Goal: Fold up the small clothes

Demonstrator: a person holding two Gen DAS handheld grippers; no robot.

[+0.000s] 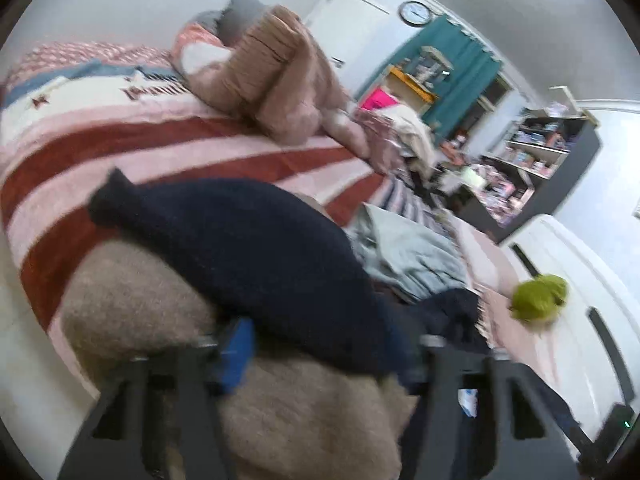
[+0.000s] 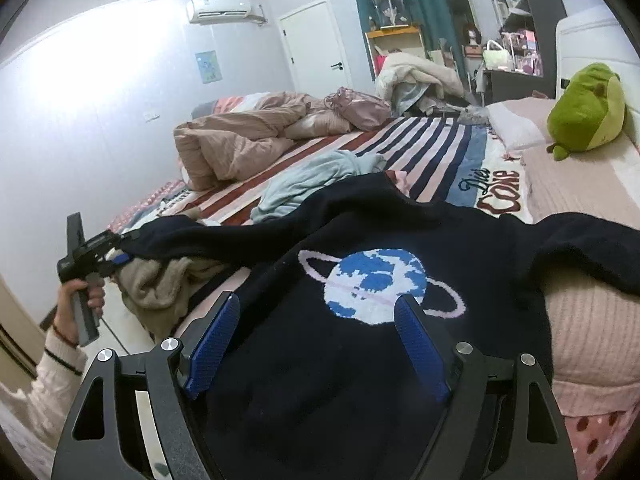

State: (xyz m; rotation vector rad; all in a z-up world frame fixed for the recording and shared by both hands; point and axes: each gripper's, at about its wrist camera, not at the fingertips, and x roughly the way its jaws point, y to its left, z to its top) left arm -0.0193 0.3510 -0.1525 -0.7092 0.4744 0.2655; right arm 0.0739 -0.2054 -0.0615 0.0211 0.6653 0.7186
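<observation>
A navy knit sweater (image 2: 360, 360) with a blue-and-white planet design (image 2: 376, 284) lies spread on the bed. My right gripper (image 2: 318, 344) hovers open over its chest, blue pads (image 2: 216, 344) apart on either side of the planet, gripping nothing. One sleeve (image 2: 224, 240) stretches left to my left gripper (image 2: 120, 254), which is shut on the sleeve's end. In the blurred left wrist view the dark sleeve (image 1: 248, 248) runs between the fingers of my left gripper (image 1: 334, 336); one blue pad (image 1: 236, 352) shows, the other is hidden by the knit.
A beige knit garment (image 2: 160, 280) lies crumpled under the sleeve at the bed's near corner. A light blue garment (image 2: 312, 176) sits further back on the striped blanket (image 2: 420, 144). A pink duvet (image 2: 240, 136) and a green plush toy (image 2: 584, 108) lie beyond. A person's hand (image 2: 80, 296) holds the left gripper.
</observation>
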